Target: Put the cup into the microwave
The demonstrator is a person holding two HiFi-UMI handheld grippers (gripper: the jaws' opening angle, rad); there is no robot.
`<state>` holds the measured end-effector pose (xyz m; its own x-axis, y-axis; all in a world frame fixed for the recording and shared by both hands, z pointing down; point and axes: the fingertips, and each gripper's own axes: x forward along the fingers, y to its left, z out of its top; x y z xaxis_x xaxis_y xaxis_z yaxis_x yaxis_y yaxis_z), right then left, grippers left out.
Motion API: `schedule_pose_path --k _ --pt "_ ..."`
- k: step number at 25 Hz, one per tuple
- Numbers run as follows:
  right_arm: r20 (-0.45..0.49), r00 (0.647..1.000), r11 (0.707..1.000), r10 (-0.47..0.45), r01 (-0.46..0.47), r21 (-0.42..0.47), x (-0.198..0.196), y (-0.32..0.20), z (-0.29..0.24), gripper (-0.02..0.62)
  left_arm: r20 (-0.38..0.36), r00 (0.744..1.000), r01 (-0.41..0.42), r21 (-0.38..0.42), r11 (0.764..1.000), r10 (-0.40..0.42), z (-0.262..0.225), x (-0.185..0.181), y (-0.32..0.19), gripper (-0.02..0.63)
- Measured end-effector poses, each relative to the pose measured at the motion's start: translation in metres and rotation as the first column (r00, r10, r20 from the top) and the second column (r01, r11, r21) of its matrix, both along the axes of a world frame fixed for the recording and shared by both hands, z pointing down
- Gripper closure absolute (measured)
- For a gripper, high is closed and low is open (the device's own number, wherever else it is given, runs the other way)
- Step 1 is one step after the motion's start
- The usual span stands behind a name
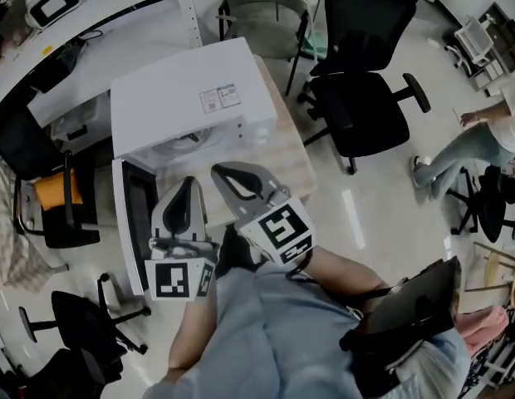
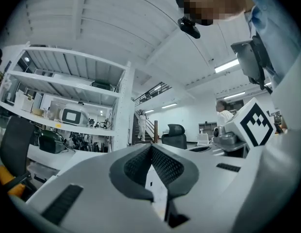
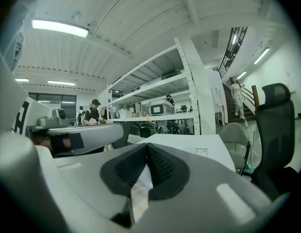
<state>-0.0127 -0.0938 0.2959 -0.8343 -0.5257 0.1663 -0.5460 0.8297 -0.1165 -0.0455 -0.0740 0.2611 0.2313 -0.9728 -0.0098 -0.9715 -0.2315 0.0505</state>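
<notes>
Looking down from your head, you see a white microwave [image 1: 183, 90] on a pale wooden table [image 1: 295, 160] in the upper middle of the frame. Its door [image 1: 129, 223] hangs open toward the lower left. In the open cavity a pale round shape [image 1: 188, 140] shows. Whether that is the cup cannot be made out.

You hold both tools up close to your chest, below the opening. The left gripper [image 1: 188, 183] sits just right of the open door. Its own view shows its jaws [image 2: 151, 147] pressed together with nothing between them. The right gripper [image 1: 224, 173] is just beside it, and its jaws [image 3: 146, 145] are also closed and empty. Neither tool holds the cup.

Around you, a black office chair [image 1: 361, 98] stands near the table's right edge, and a grey chair [image 1: 266, 7] stands behind the microwave at the top. At the far right a seated person [image 1: 482, 140] is partly in frame. A white shelf rack [image 1: 91, 23] fills the upper left. Below it at the left edge is a chair with an orange cushion [image 1: 54, 194]. Another black chair [image 1: 75, 322] occupies the lower left.
</notes>
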Motion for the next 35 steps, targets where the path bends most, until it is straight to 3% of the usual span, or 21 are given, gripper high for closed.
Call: schedule_pose_path --k 5,35 --pt "0.006 1.0 0.997 0.007 -0.008 0.08 0.008 0.008 -0.02 0.594 0.03 0.999 0.016 0.046 0.999 -0.017 -0.018 0.001 0.006 0.601" --pt "0.01 0.998 0.991 -0.057 0.055 0.123 -0.004 0.03 -0.028 0.595 0.06 0.997 0.036 0.064 0.997 -0.04 -0.031 -0.005 0.025 0.601"
